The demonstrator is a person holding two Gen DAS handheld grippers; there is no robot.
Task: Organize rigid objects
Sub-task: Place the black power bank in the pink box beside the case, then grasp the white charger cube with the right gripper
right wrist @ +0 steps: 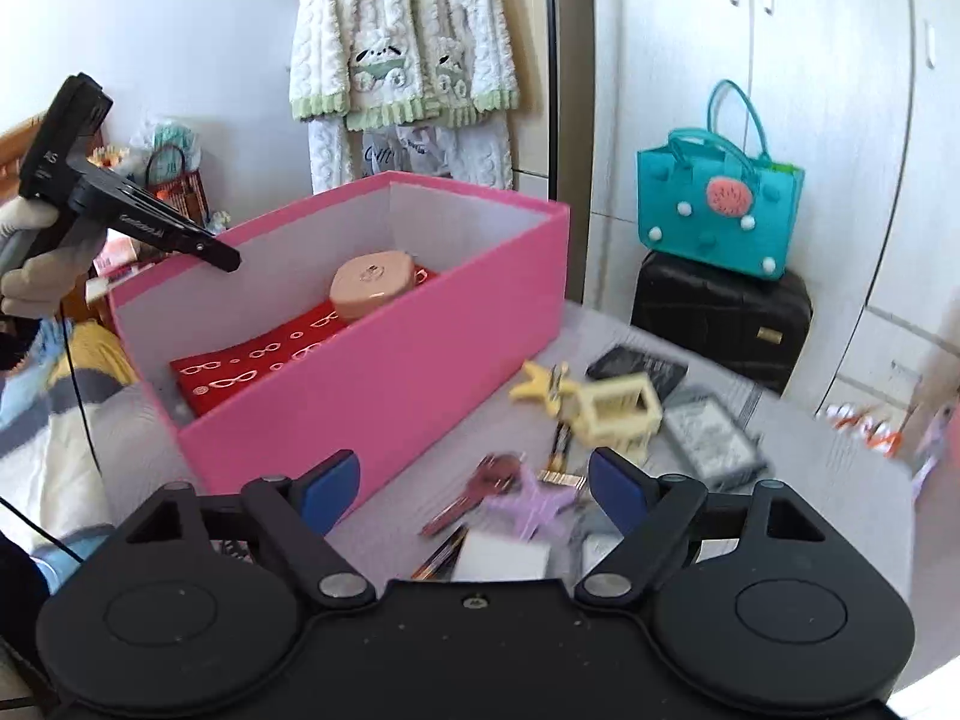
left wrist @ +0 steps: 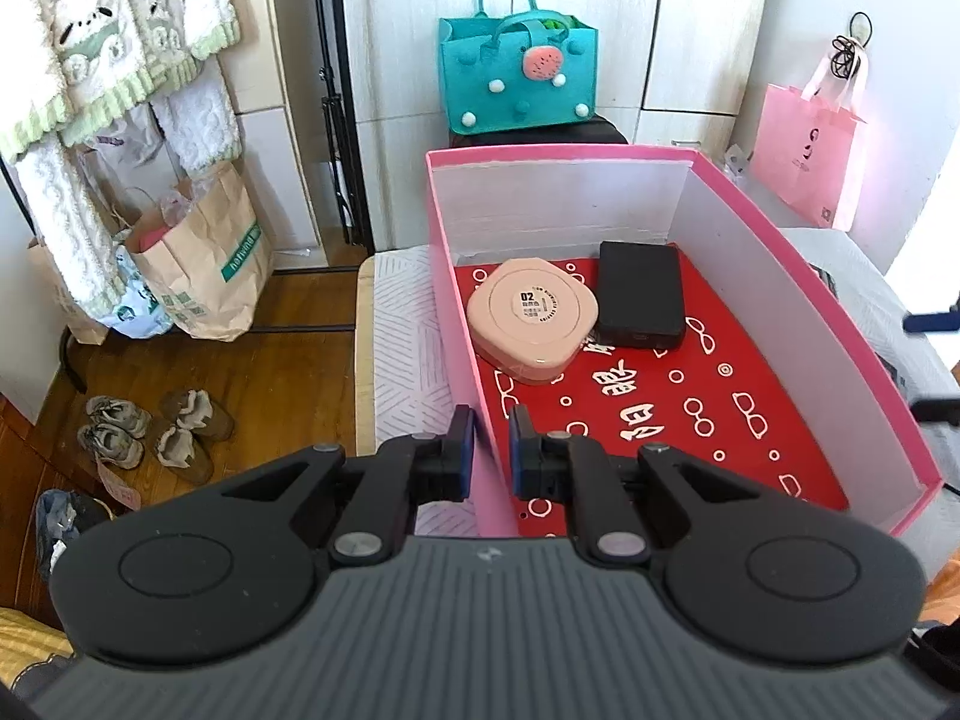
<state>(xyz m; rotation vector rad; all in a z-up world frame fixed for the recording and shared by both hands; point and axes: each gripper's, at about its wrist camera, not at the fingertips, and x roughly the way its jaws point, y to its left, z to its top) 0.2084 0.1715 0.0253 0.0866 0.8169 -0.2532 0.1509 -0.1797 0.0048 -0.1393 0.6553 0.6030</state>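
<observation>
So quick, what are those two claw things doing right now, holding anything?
Left gripper: jaws closed on the near wall of the pink box.
Right gripper: jaws open, holding nothing, above the clutter beside the box.

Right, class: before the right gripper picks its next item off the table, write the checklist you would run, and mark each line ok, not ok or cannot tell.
1. Right gripper jaws open with nothing between them: ok.
2. Left gripper clamped on the pink box near wall, steadying it: ok.
3. Free floor left in the box beside the peach case and black case: ok.
4. Loose items within view: purple clip, key, cream clip: ok.
5. Target sharply visible: not ok, the view is blurred.
</observation>
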